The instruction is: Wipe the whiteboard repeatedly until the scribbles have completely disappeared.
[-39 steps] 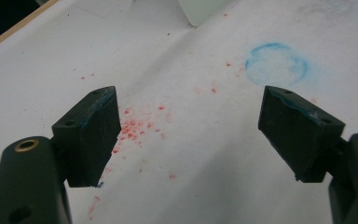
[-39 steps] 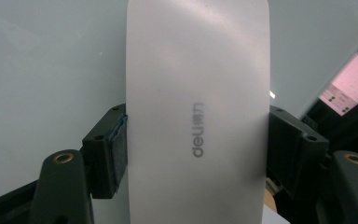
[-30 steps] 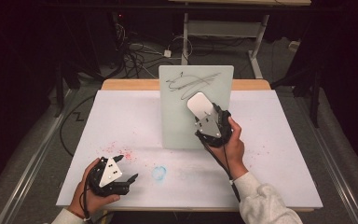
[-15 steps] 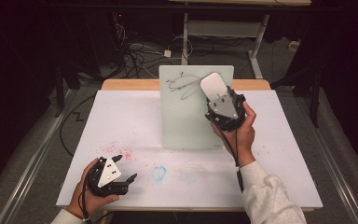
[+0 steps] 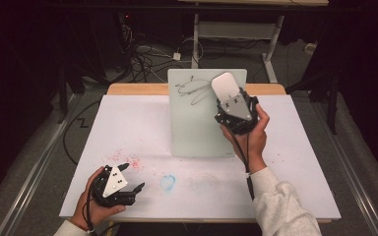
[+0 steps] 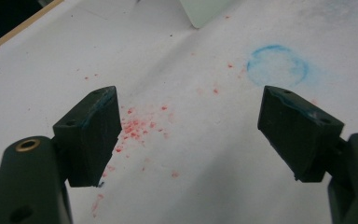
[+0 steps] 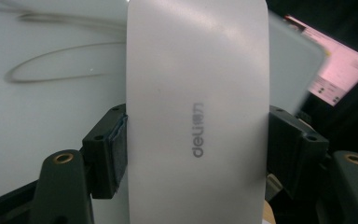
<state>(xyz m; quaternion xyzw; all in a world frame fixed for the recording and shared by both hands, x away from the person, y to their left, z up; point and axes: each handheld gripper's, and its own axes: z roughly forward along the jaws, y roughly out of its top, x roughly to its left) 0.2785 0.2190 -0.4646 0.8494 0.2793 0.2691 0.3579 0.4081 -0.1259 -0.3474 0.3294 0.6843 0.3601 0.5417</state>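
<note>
A smooth white eraser with rounded ends is held by its two long sides. It has grey letters printed on its flat back. It is up near the top right part of a pale green drawing board, over the end of a black scribble. Whether it presses on the board cannot be told.

The board is a tall rectangle with rounded corners. It stands leaning back at the far middle of the table. The scribble is loopy and sits near the board's top. The rest of the board is blank.
</note>
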